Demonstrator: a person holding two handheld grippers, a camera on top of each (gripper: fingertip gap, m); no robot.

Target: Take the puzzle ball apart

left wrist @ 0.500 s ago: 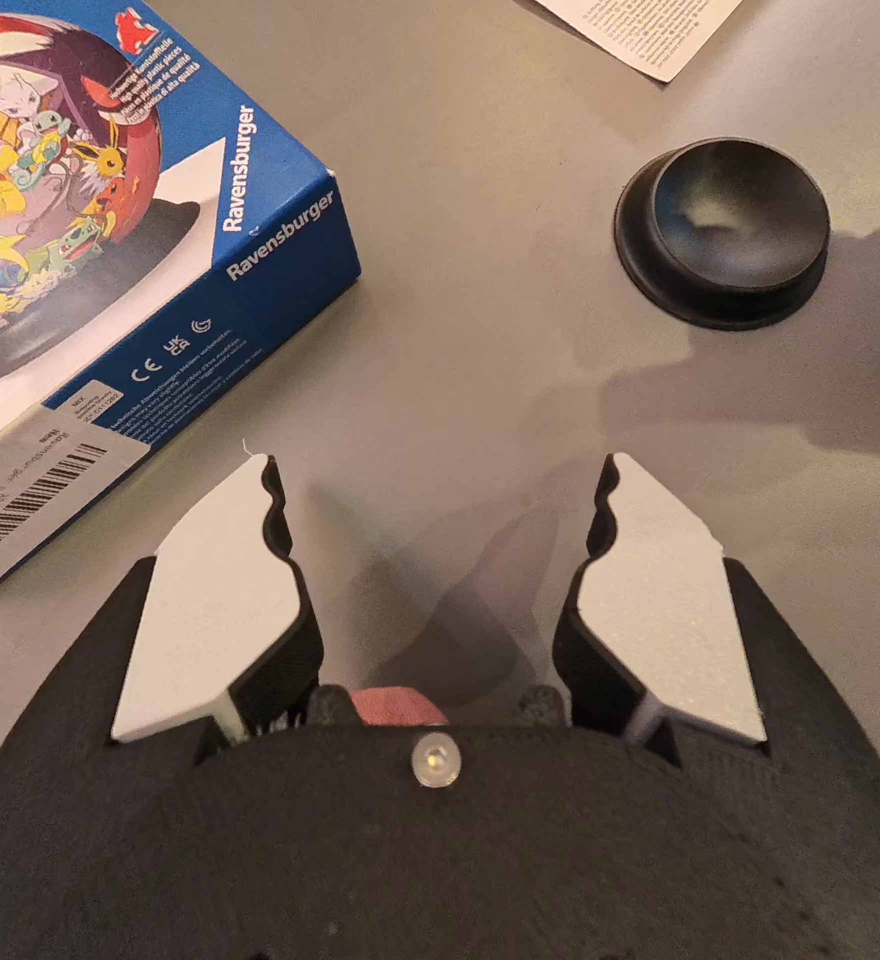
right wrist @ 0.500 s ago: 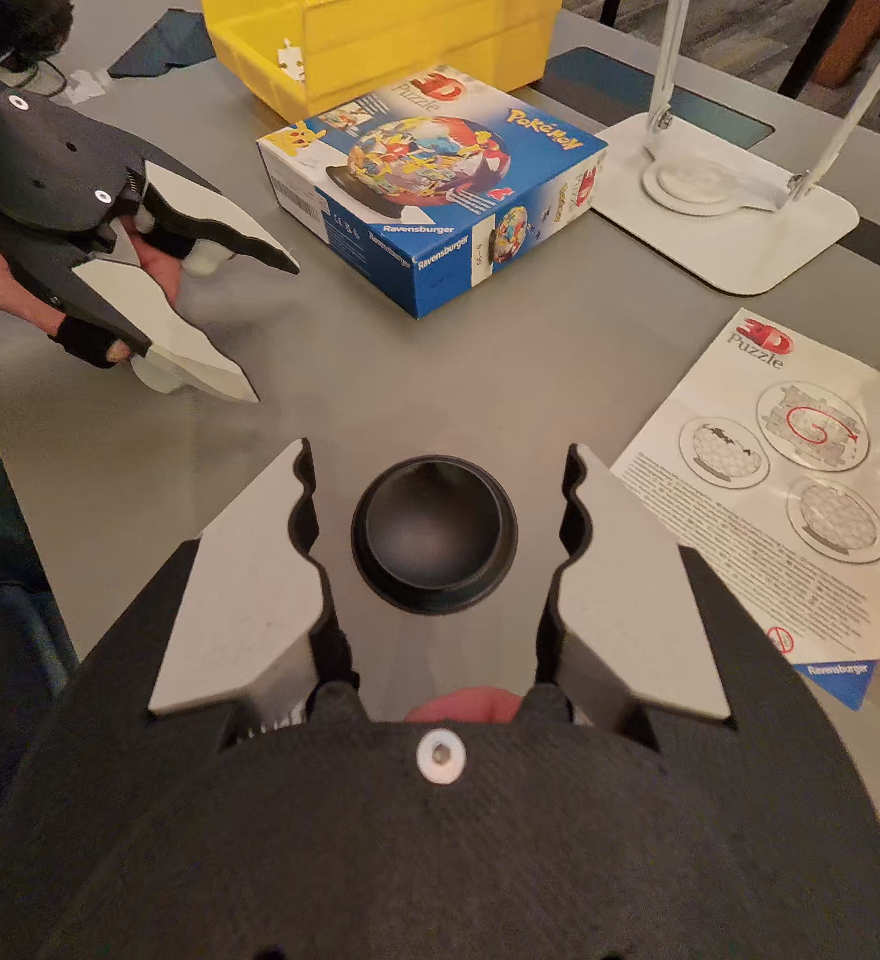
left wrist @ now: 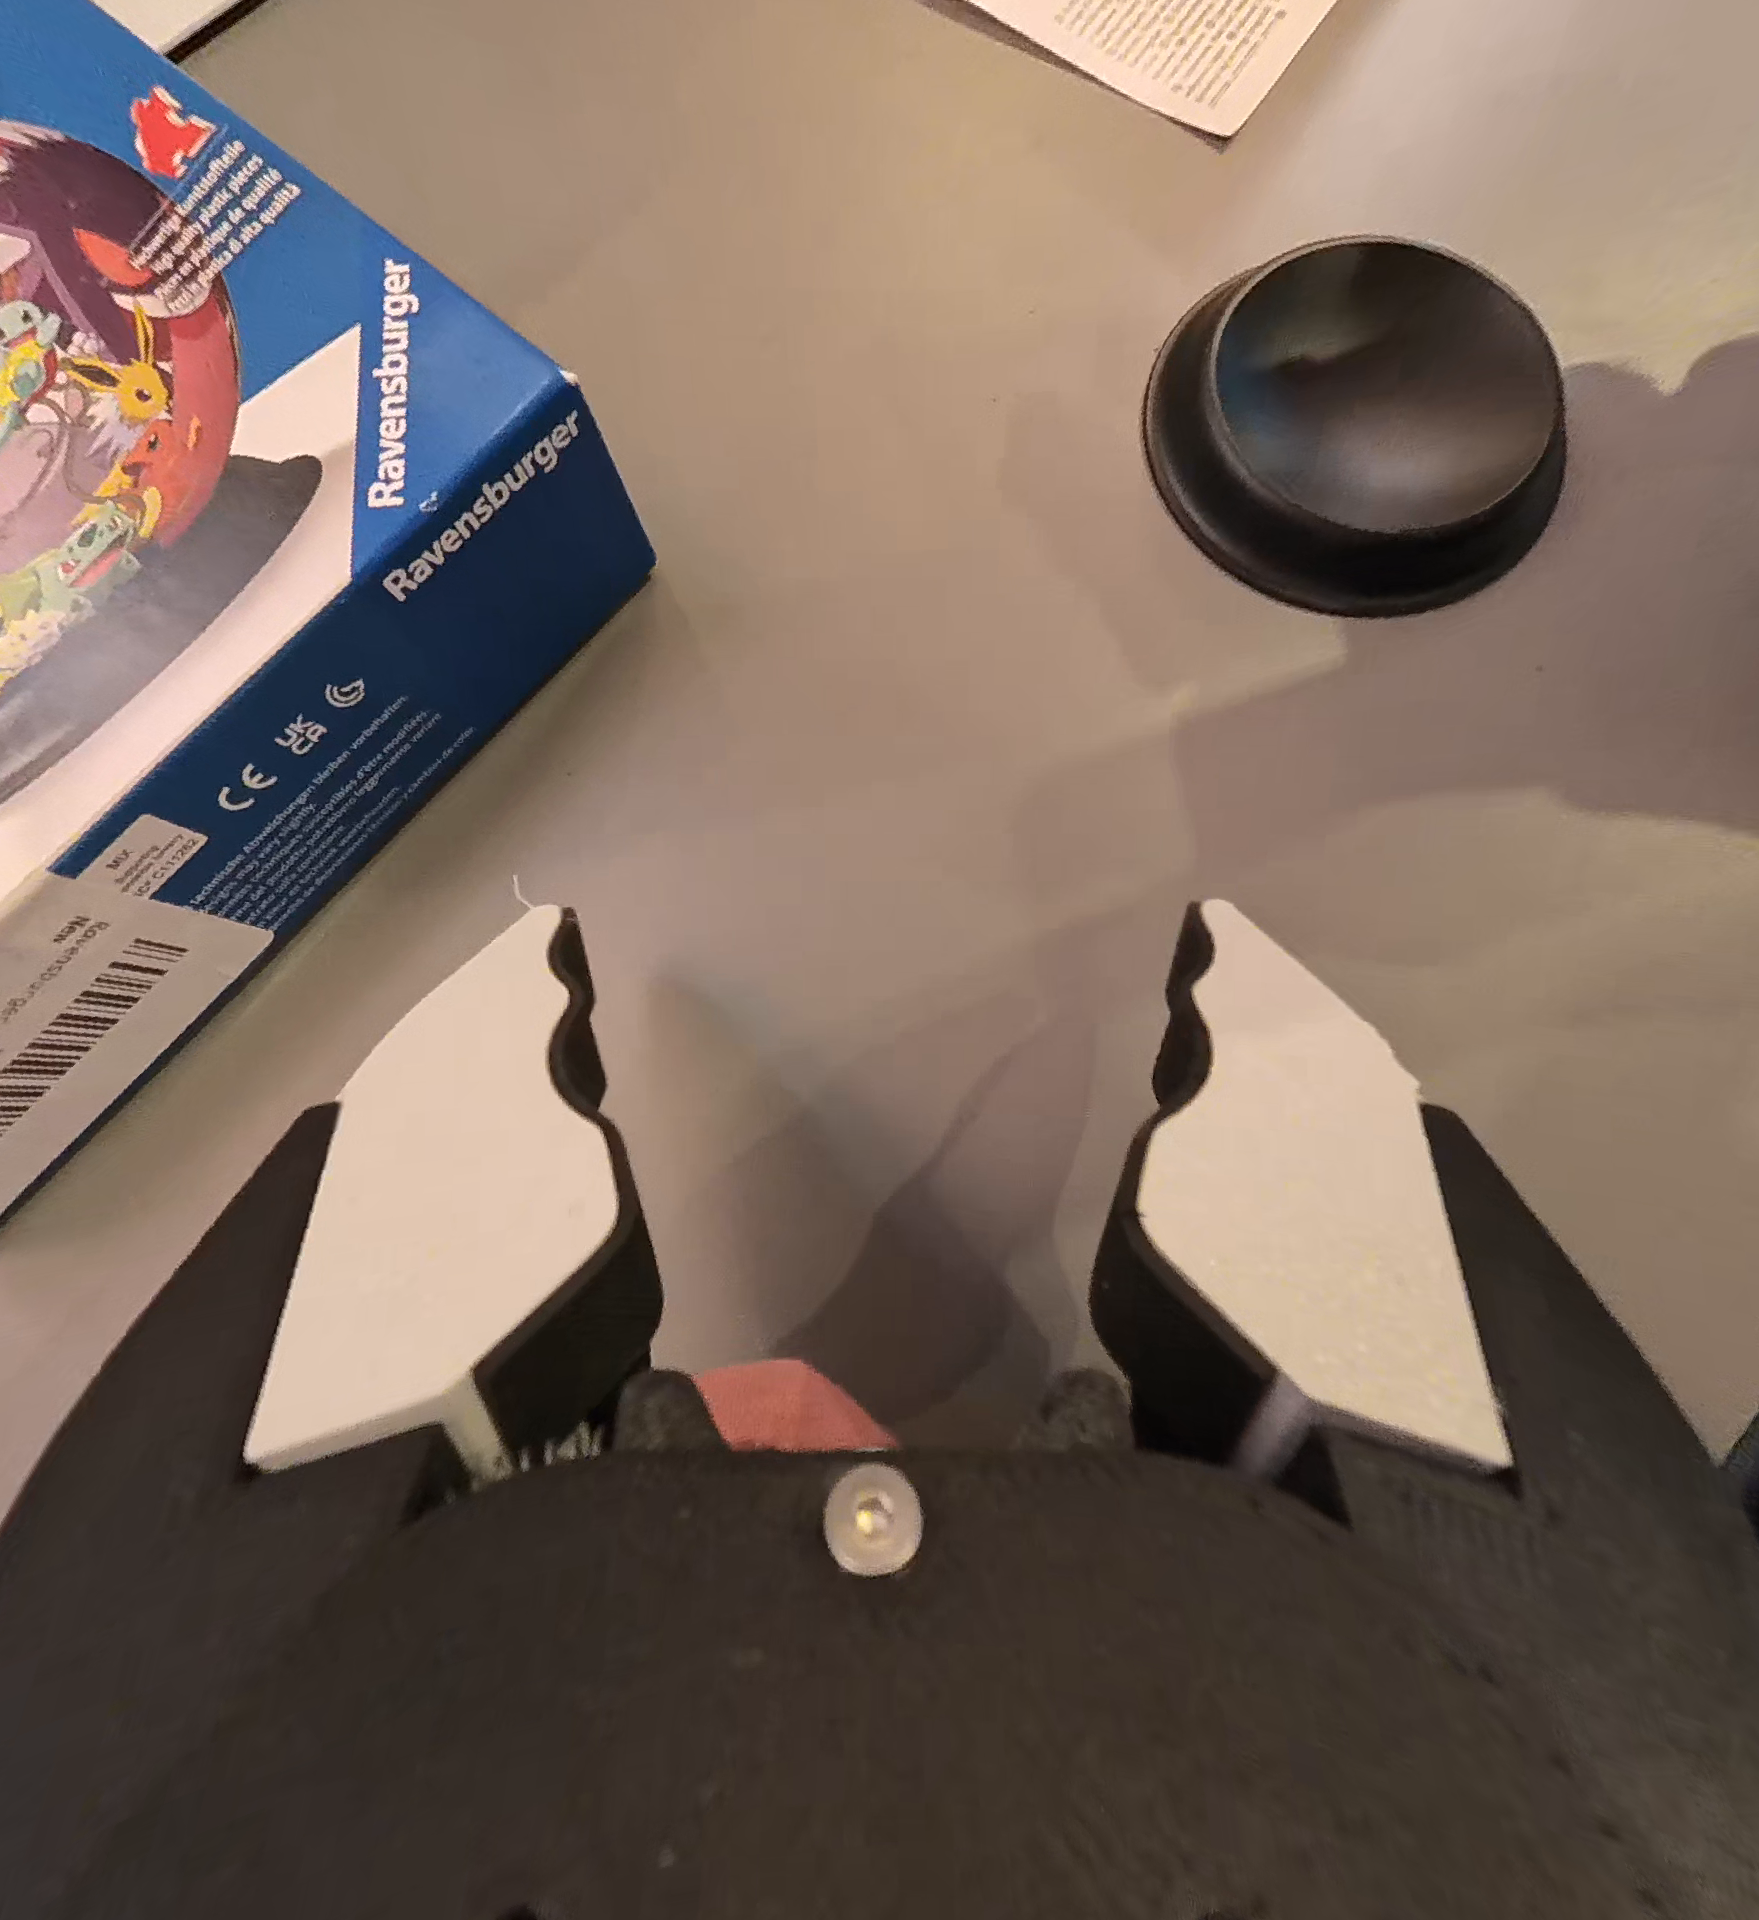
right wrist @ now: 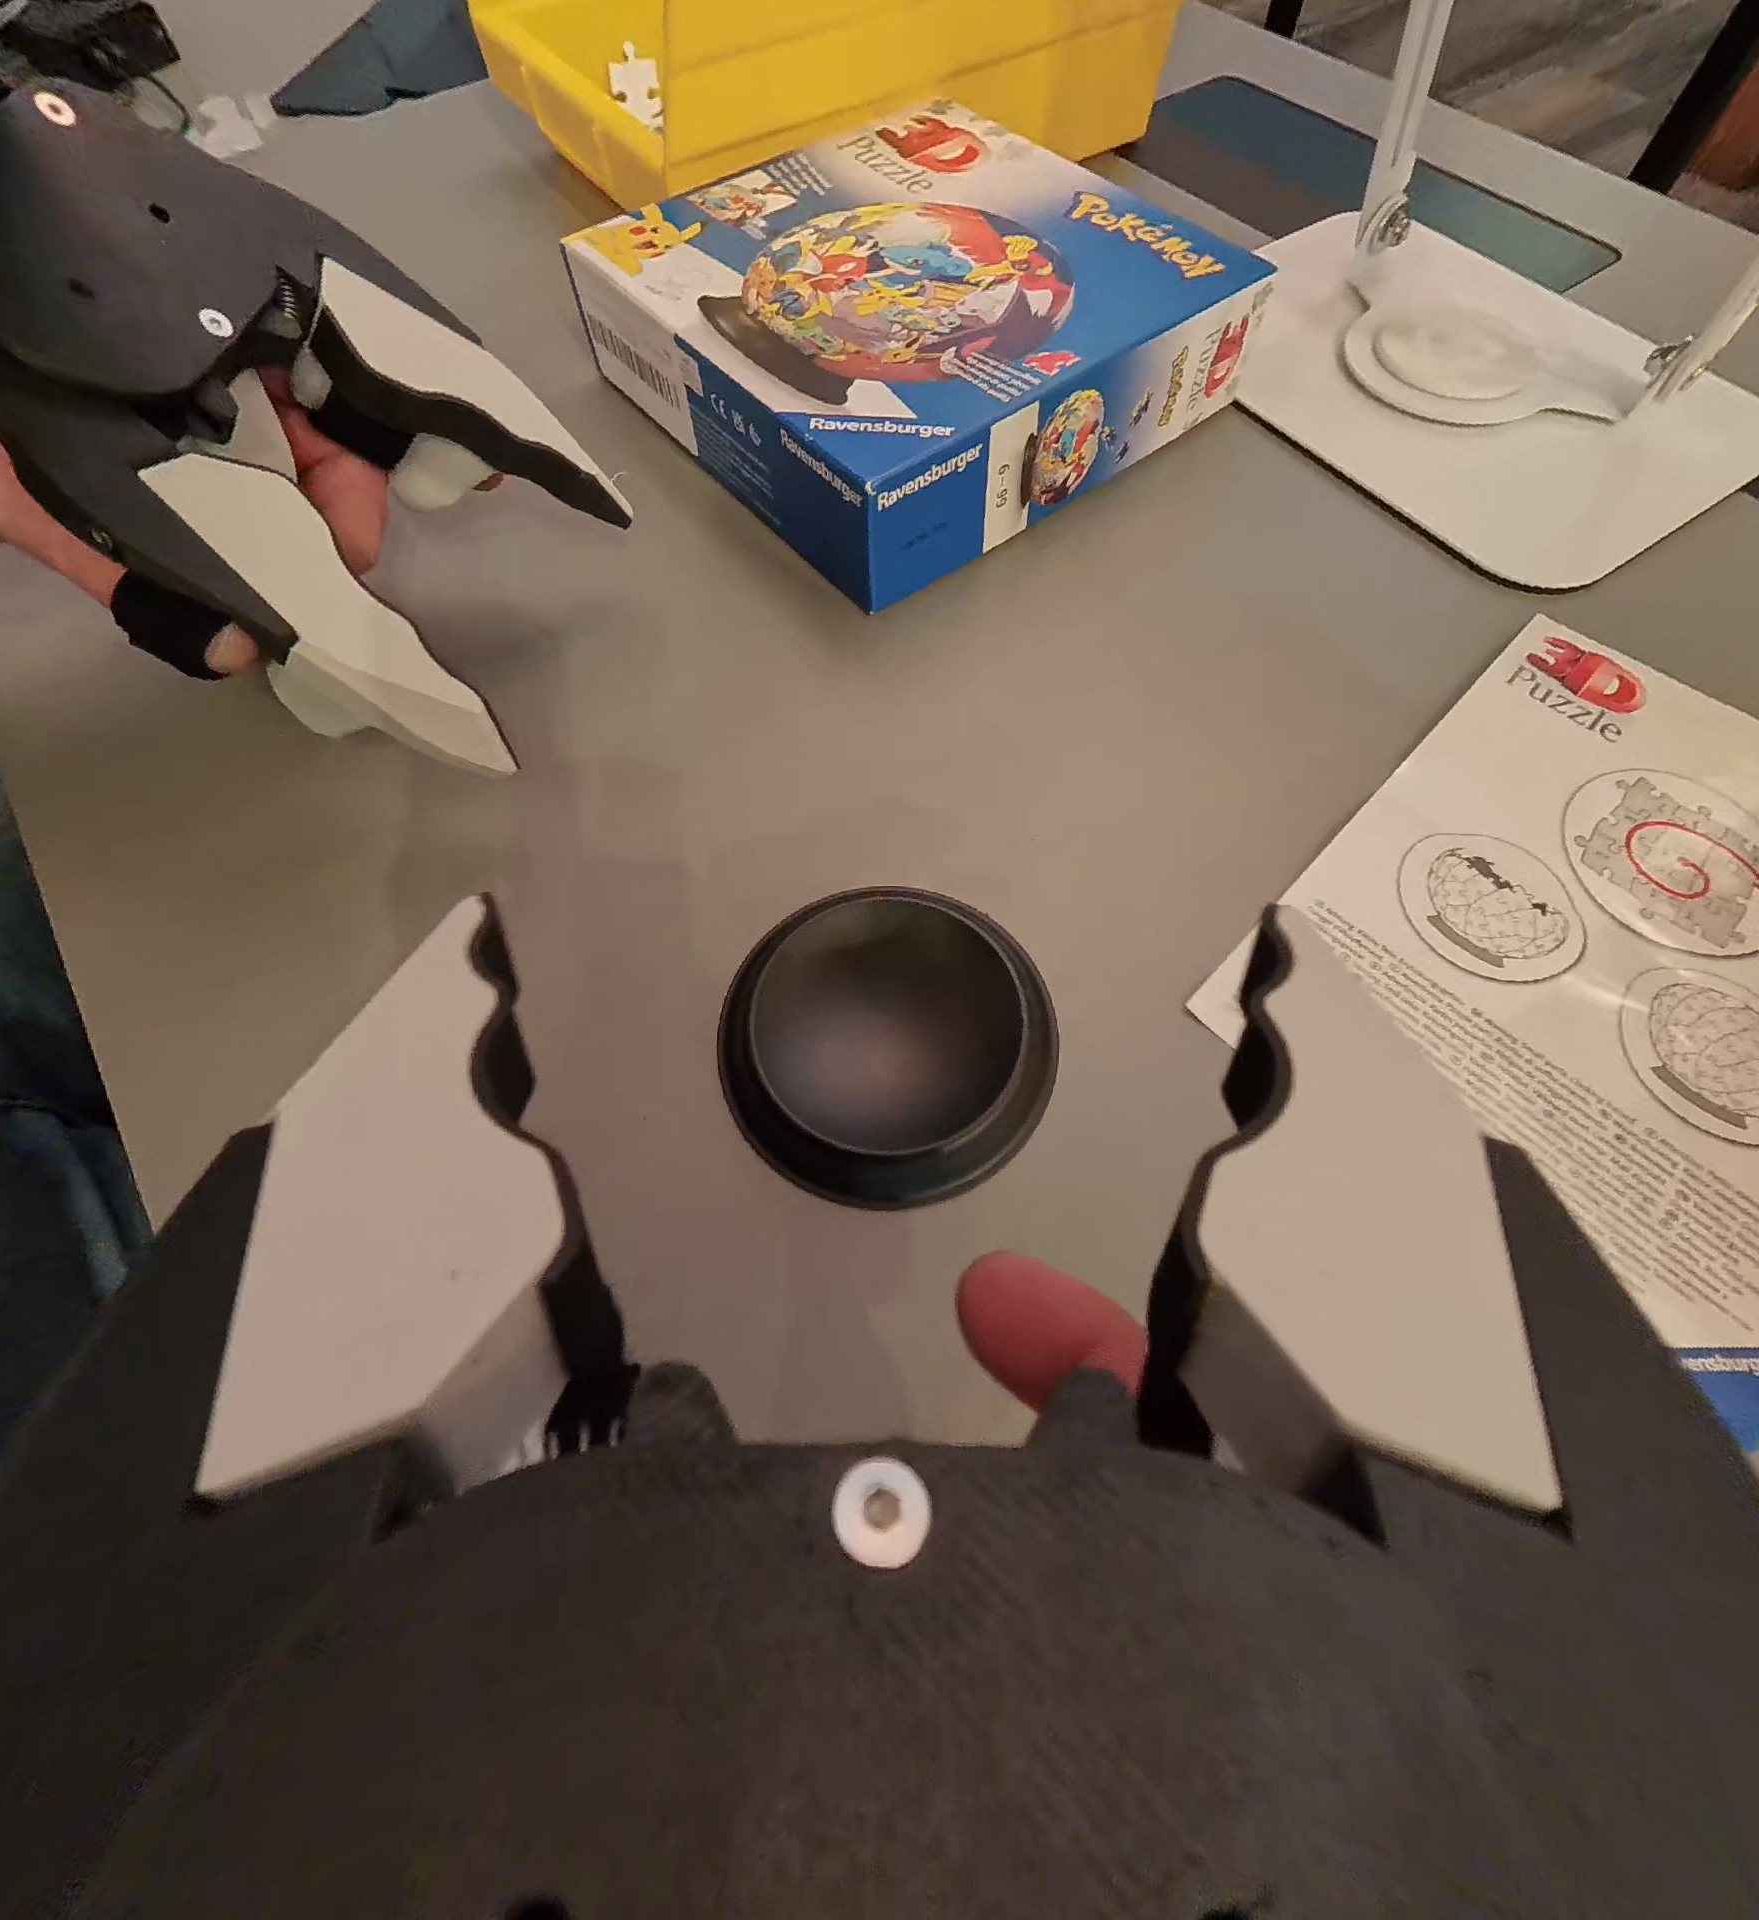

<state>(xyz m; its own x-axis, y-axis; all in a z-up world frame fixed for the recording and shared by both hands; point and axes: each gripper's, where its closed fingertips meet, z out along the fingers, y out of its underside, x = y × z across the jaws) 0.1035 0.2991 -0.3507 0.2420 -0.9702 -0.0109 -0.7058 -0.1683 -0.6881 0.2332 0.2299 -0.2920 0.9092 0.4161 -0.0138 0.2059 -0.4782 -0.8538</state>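
Note:
No puzzle ball shows in either view. Its round black stand (right wrist: 885,1049) sits empty on the grey table (right wrist: 1062,707), just ahead of my right gripper (right wrist: 880,914), which is open and empty. In the left wrist view the stand (left wrist: 1358,426) lies ahead to the right. My left gripper (left wrist: 880,914) is open and empty above bare table. It also shows in the right wrist view (right wrist: 568,644) at the left, held in a hand, jaws apart.
The blue puzzle box (right wrist: 916,353) lies behind the stand and at the left in the left wrist view (left wrist: 179,582). An instruction sheet (right wrist: 1602,997) lies at the right. A yellow bin (right wrist: 833,73) and a white lamp base (right wrist: 1519,436) stand at the back.
My right gripper's jaws have opened wider. The left gripper has shifted slightly, and the box and stand sit a little lower in its view.

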